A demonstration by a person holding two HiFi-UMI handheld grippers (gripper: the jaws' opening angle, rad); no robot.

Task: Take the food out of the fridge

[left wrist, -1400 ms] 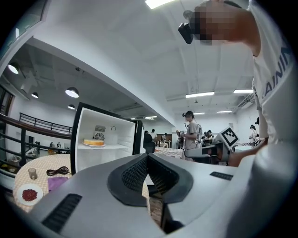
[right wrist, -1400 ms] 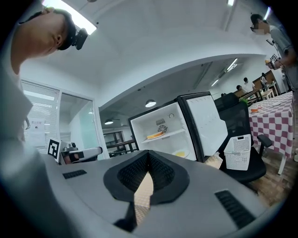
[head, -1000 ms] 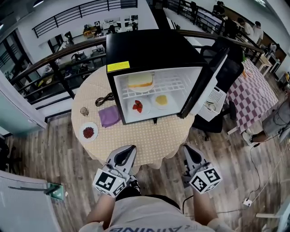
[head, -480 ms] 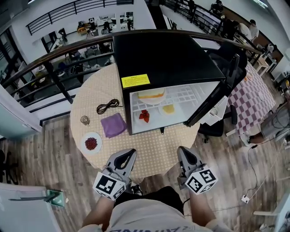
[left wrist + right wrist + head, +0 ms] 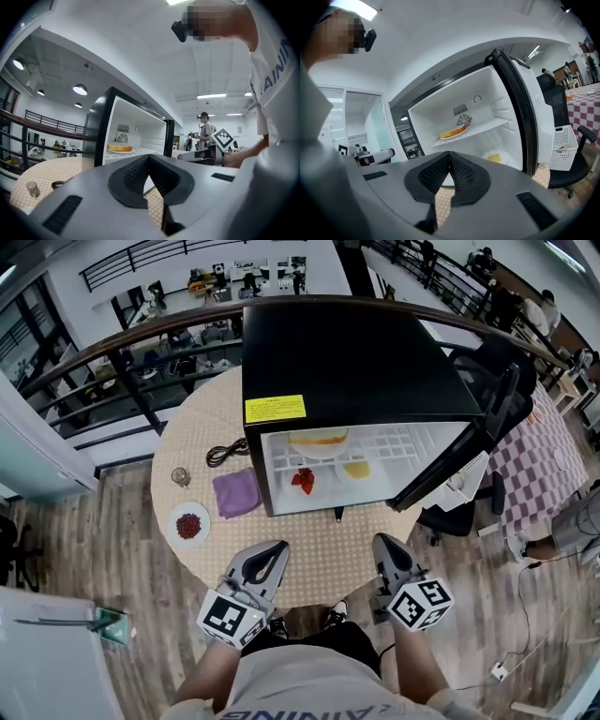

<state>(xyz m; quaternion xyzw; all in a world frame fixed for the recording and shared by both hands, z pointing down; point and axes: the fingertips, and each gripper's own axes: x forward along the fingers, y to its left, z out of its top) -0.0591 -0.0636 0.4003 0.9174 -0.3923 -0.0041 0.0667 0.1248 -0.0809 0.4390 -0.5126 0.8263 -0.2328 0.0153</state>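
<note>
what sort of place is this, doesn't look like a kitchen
Likely an office or lab mezzanine: a mini fridge sits on a round table beside a railing overlooking desks on a lower floor.

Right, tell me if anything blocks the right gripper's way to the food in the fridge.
Nothing visible does. The fridge door stands open to the right, and only bare table lies between the right gripper and the opening. The cake plate sits on the shelf, with the strawberries and yellow food below it, all unobstructed.
</note>
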